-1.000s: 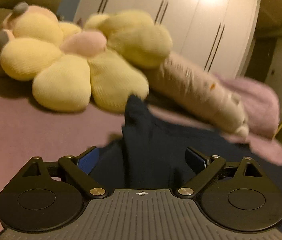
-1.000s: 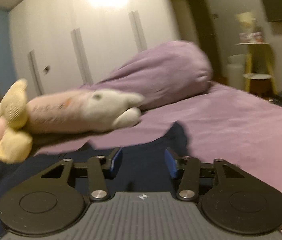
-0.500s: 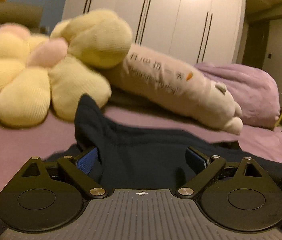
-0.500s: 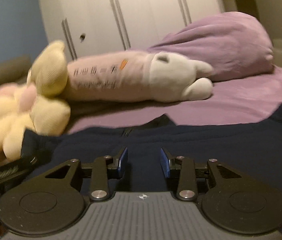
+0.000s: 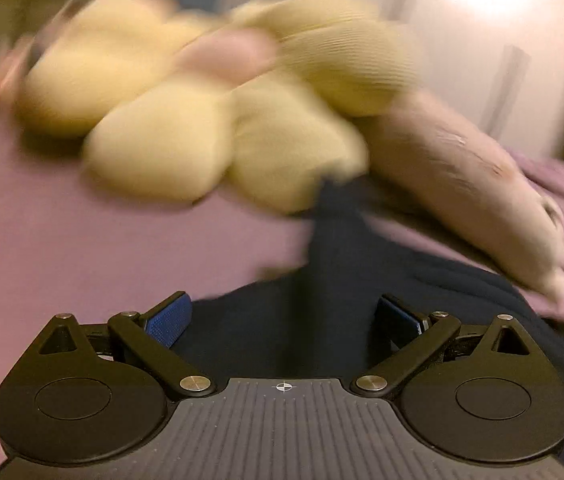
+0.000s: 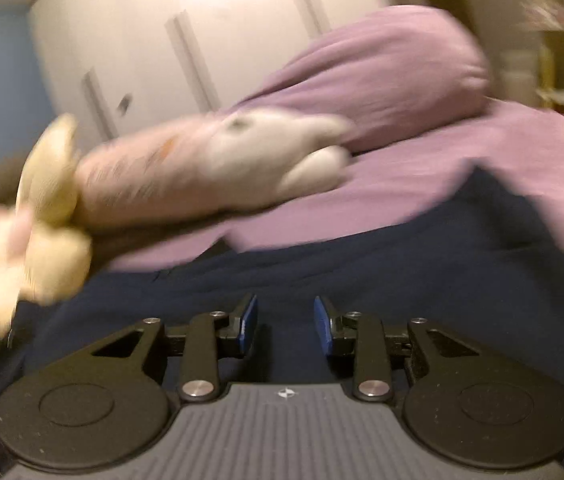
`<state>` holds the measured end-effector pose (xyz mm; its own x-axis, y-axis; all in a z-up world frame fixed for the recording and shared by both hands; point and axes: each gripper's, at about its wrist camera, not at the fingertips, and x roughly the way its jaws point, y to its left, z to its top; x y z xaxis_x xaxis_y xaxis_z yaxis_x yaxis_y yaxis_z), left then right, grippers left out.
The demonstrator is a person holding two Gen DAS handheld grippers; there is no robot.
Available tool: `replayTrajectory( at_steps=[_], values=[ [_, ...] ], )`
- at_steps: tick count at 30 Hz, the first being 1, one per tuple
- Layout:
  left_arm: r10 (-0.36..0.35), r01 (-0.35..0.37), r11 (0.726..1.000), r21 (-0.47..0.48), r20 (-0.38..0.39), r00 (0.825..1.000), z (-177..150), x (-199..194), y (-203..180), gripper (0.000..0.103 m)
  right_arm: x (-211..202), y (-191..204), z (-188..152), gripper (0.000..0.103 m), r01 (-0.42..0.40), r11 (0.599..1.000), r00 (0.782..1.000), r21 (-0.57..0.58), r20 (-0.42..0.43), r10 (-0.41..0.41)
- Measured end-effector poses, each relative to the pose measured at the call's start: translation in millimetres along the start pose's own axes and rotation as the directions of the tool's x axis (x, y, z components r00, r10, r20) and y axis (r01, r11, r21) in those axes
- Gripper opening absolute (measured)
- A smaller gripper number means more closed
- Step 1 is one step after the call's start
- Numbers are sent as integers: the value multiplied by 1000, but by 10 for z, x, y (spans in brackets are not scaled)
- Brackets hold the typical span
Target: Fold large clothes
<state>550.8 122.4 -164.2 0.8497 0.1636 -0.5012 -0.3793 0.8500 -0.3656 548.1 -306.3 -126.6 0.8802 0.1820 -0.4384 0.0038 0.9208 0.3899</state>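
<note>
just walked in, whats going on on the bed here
A person is working with two handheld grippers over a dark navy garment spread on a purple bed. The left gripper is wide open, with a raised ridge of the fabric running between its fingers. The right gripper is also open, low over the cloth, gripping nothing. A yellow flower plush and a long pink plush lie beyond. Both views are motion-blurred.
</note>
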Motion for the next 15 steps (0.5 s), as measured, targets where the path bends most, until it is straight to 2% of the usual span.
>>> replayTrajectory(
  at_steps=[2, 4, 5, 6, 7, 8, 9, 10, 11, 13, 14, 15],
  values=[
    [-106, 99, 986, -137, -45, 993, 1, -61, 311, 102, -231, -300, 20, 28, 20, 995, 999, 101, 44, -25],
    [-172, 162, 981, -108, -99, 980, 25, -188, 387, 102, -474, -483, 28, 28, 33, 986, 998, 164, 51, -42],
    [-228, 218, 973, -83, -145, 963, 32, -245, 412, 102, -570, -508, 48, 28, 36, 988, 999, 149, 31, -41],
    [-302, 298, 953, -52, -202, 932, 35, -328, 456, 102, -746, -514, 61, 31, 43, 993, 999, 113, 12, -45],
    [-339, 348, 938, -1, -229, 913, 29, -455, 518, 102, -984, -548, 55, 44, 51, 995, 999, 80, 10, -52],
    [-362, 385, 922, 45, -255, 897, 20, -583, 599, 102, -1233, -616, 37, 47, 45, 997, 999, 57, 21, -47],
    [-395, 427, 902, 58, -287, 873, -3, -670, 674, 102, -1464, -713, 11, 50, 35, 998, 999, 47, 28, -36],
    [-436, 471, 881, 40, -320, 841, -28, -740, 775, 102, -1668, -824, -12, 56, 28, 998, 999, 49, 16, -29],
    [-472, 504, 864, -1, -353, 808, -68, -800, 891, 100, -1843, -938, -50, 58, 14, 998, 1000, 64, -12, -13],
    [-490, 514, 856, -49, -391, 779, -143, -860, 1021, 93, -2055, -1207, -193, 58, -62, 990, 990, 130, -114, 77],
    [-479, 502, 863, -54, -401, 781, -182, -884, 1053, 85, -2116, -1299, -277, 57, -80, 984, 983, 157, -151, 104],
    [-466, 489, 871, -54, -412, 783, -209, -894, 1069, 81, -2161, -1360, -352, 55, -95, 980, 977, 174, -174, 126]
  ],
)
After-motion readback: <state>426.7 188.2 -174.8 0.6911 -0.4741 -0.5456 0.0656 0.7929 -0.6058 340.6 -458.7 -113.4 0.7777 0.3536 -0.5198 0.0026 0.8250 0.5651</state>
